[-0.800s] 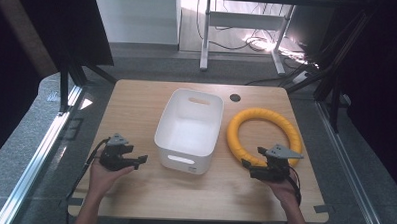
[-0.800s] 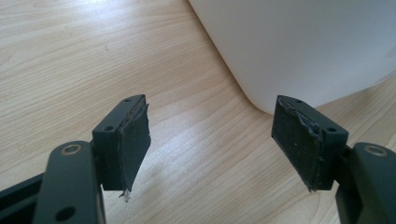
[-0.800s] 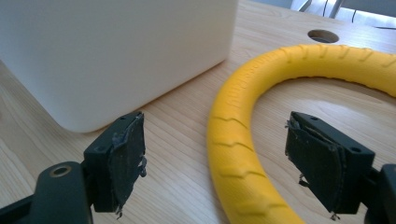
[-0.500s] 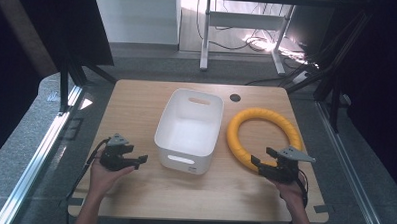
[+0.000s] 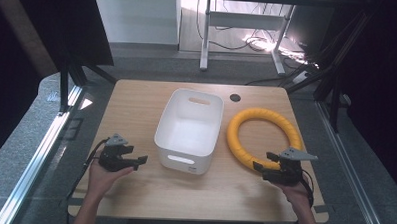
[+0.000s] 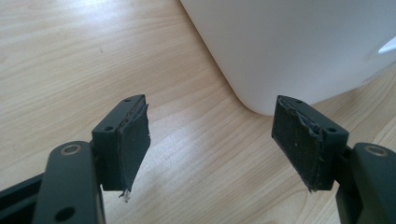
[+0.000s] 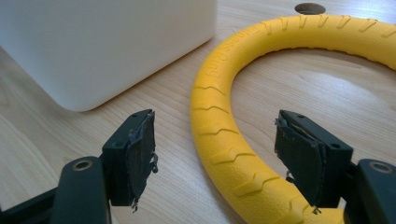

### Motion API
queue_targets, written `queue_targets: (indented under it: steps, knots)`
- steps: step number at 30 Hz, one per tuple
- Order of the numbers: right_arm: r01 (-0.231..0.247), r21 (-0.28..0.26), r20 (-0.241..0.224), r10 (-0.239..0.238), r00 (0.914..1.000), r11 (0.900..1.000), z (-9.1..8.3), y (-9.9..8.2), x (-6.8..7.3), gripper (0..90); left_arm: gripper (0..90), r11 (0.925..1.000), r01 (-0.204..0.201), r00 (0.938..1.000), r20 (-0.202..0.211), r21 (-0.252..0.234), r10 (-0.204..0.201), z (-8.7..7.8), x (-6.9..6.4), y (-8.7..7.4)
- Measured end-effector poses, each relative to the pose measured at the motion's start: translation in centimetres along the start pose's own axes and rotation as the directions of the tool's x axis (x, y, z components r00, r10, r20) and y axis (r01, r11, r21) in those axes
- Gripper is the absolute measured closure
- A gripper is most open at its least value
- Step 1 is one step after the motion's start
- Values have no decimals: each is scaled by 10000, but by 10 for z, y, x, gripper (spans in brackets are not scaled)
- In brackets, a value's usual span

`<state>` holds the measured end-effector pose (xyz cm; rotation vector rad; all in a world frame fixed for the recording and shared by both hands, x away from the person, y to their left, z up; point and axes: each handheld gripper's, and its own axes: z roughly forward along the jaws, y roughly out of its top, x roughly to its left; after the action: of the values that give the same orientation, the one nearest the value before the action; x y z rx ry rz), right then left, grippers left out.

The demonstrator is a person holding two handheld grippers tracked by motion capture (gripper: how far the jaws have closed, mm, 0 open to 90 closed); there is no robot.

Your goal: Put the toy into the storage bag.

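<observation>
While the right gripper hovers low with its jaws spread — the near arc of the yellow ring between them, untouched — that ring lies flat, its long axis running away up the table, just beside the white bin; the left gripper gapes empty.

This looks like a lab or test room set up for recording. A small light wooden table with a round cable hole stands on grey carpet, flanked by black metal stands. At the top centre, a white-legged desk frame stands over loose cables on the floor.
</observation>
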<state>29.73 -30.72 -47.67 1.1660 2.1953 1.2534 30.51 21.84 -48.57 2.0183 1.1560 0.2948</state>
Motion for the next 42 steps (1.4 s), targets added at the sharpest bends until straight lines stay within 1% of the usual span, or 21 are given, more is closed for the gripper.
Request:
queue_targets:
  steps: [9,12,13,14,15,16,17,20,21,22,26,27,28,29,32,33,34,35,37,38,42]
  knots:
    - [1012,1046,-293,-987,9947,9893,3,28,-4,316,281,9999,-120,9999,117,87,119,6,0,4]
    - [1685,1922,-566,-1605,9854,9668,13,41,-7,313,282,9998,-161,9997,205,139,158,7,-1,4]
    - [1685,1922,-566,-1605,9854,9668,13,41,-7,313,282,9998,-161,9997,205,139,158,7,-1,4]
    - [1829,2338,-768,-1694,9825,9549,19,47,-12,311,282,9995,-221,9995,248,221,216,9,-1,4]
    - [1829,2338,-768,-1694,9825,9549,19,47,-12,311,281,9995,-221,9995,248,221,216,9,-1,4]
    - [1906,2827,-989,-1691,9806,9401,27,54,-16,311,282,9995,-188,9995,253,262,182,10,-1,4]
    - [1906,2827,-989,-1691,9806,9401,27,54,-16,311,282,9993,-226,9994,259,304,218,11,-1,4]
    - [2324,3777,-1301,-1971,9717,8963,42,63,-17,307,281,9992,-239,9994,275,310,230,12,-1,3]
    - [2324,3777,-1301,-1971,9717,8963,42,63,-17,307,281,9992,-239,9994,275,310,230,12,-1,3]
    - [2590,4342,-1577,-2103,9648,8628,51,65,-17,307,281,9992,-231,9994,274,311,223,12,-1,3]
    - [2932,5379,-1904,-2249,9556,7904,70,67,-16,310,281,9989,-258,9993,262,381,248,14,-1,2]
    - [2932,5379,-1904,-2249,9556,7904,70,67,-16,310,281,9989,-258,9993,262,381,248,14,-1,2]
    - [2986,5548,-1998,-2240,9539,7766,74,68,-16,312,281,9989,-258,9993,265,385,248,14,-1,2]
    - [3142,5897,-2126,-2324,9491,7440,82,68,-14,318,281,9990,-255,9993,281,365,244,13,-1,1]
    - [3289,6278,-2255,-2395,9443,7055,91,66,-10,328,281,9989,-275,9993,275,375,265,13,-1,1]
    - [3289,6278,-2255,-2395,9443,7055,91,66,-10,328,281,9989,-281,9993,273,375,270,13,-1,1]
    - [3432,6496,-2350,-2501,9393,6784,99,62,-9,331,280,9989,-288,9993,269,381,278,13,-2,1]
    - [3505,6607,-2367,-2588,9365,6638,102,60,-9,337,280,9989,-288,9993,269,381,278,13,-2,1]
    - [3491,6720,-2389,-2551,9369,6531,105,58,-9,342,281,9989,-283,9993,270,374,273,13,-2,1]
    - [3604,6780,-2505,-2597,9327,6406,111,55,-11,360,280,9989,-287,9993,261,376,277,13,-2,1]
    - [3500,6953,-2555,-2392,9367,6277,116,50,-11,394,280,9987,-312,9992,254,409,302,14,-2,1]
